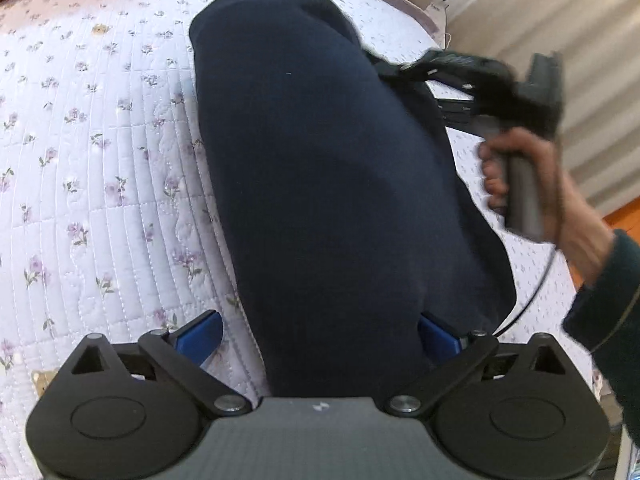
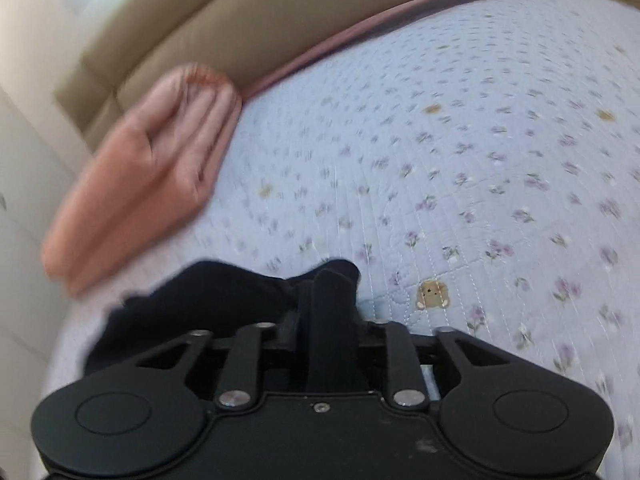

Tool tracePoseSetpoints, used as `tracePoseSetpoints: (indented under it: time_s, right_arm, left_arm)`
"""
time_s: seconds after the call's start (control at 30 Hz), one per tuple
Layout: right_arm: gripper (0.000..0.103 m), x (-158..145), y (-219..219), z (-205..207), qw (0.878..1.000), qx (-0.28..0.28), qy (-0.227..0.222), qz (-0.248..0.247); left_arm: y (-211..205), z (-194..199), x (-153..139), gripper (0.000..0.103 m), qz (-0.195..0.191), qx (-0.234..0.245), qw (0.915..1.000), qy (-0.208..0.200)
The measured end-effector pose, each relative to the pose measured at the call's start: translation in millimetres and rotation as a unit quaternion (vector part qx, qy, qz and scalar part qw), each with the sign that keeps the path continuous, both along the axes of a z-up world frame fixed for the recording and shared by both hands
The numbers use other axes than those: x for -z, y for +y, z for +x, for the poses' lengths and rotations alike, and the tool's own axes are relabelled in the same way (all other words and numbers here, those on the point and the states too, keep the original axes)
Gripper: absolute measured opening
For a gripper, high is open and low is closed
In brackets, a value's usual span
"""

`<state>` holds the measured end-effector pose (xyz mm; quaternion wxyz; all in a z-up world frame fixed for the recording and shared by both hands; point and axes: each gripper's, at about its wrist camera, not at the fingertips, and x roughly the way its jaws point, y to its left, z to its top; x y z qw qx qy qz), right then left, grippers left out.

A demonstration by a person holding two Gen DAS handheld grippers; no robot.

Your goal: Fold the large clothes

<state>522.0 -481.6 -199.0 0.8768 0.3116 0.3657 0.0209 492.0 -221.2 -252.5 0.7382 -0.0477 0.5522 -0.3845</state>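
A long folded dark navy fabric garment (image 1: 320, 168) is laid on the floral quilted bed (image 1: 100, 160), its long axis running twelve to six o'clock. The left gripper (image 1: 320, 340) is spread wide, released, with the garment between its fingers (image 1: 200, 338); the right gripper (image 2: 332, 312) is clenched on the garment's edge.

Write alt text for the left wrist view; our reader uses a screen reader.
A dark navy garment lies lengthwise on a floral quilted bedspread, between the left claw's wide-open blue fingers. At right, a hand holds the right claw at the garment's edge.

Navy garment (image 1: 320, 168) on pale lilac floral quilt (image 1: 100, 160) (pink-edged), salmon folded cloth (image 2: 144, 168).
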Motion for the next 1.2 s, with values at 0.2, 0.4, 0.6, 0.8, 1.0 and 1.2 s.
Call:
tracePoseSetpoints:
  time_s: [0.2,0.4,0.6,0.8,1.0,1.2]
  right_arm:
    - [0.083,-23,-10,-53,0.996,-0.053,0.048,0.043]
    - [0.059,6,1,-134,0.981,-0.113,0.122,0.102]
    - [0.018,-50,-2,-199,0.990,-0.058,-0.070,0.107]
    - [0.034,8,-2,-198,0.994,-0.042,0.029,0.098]
    - [0.093,16,-25,-196,0.990,-0.020,0.068,0.125]
    - [0.102,-17,-23,-164,0.996,-0.074,0.024,0.050]
  left_arm:
    - [-7,-16,-2,0.101,0.011,0.025,0.9996,-0.007]
    - [-8,-21,7,0.101,0.007,0.017,0.9998,0.002]
    - [-11,-20,3,0.103,-0.001,0.016,0.9998,0.007]
    - [-10,-26,7,0.103,0.039,0.019,0.9991,0.005]
    - [15,-18,-11,0.103,-0.015,0.016,0.9977,0.064]
    - [23,24,-36,0.103,-0.072,-0.030,0.9957,0.050]
